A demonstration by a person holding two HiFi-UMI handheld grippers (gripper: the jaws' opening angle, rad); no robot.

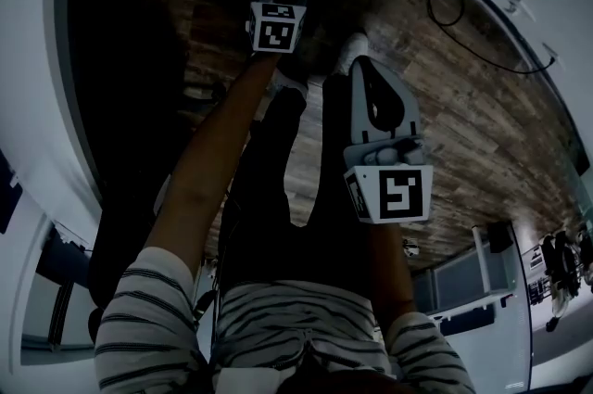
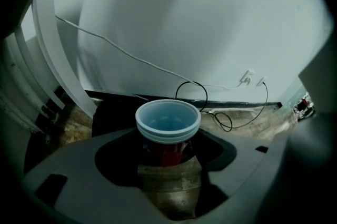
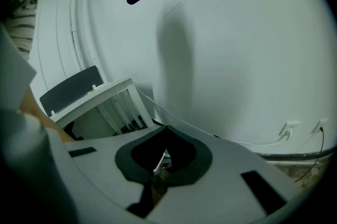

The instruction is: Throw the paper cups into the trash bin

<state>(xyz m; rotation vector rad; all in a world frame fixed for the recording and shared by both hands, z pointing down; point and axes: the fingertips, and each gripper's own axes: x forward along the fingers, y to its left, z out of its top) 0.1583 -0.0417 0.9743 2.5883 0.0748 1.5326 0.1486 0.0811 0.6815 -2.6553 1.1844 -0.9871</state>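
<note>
The left gripper (image 1: 286,1) is stretched out at arm's length over the wood floor (image 1: 482,133), its fingers (image 2: 95,175) clamped on an upright cup (image 2: 168,124), pale blue at the rim and red lower down. Beyond the cup a black cable (image 2: 231,117) loops along the foot of a white wall (image 2: 200,22). The right gripper (image 1: 364,69) hangs nearer the person's legs, fingers (image 3: 221,181) together with nothing between them.

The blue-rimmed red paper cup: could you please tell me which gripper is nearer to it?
Left. The left gripper holds the blue-rimmed red paper cup between its fingers; the right gripper, empty, hangs apart from it, closer to the person.
</note>
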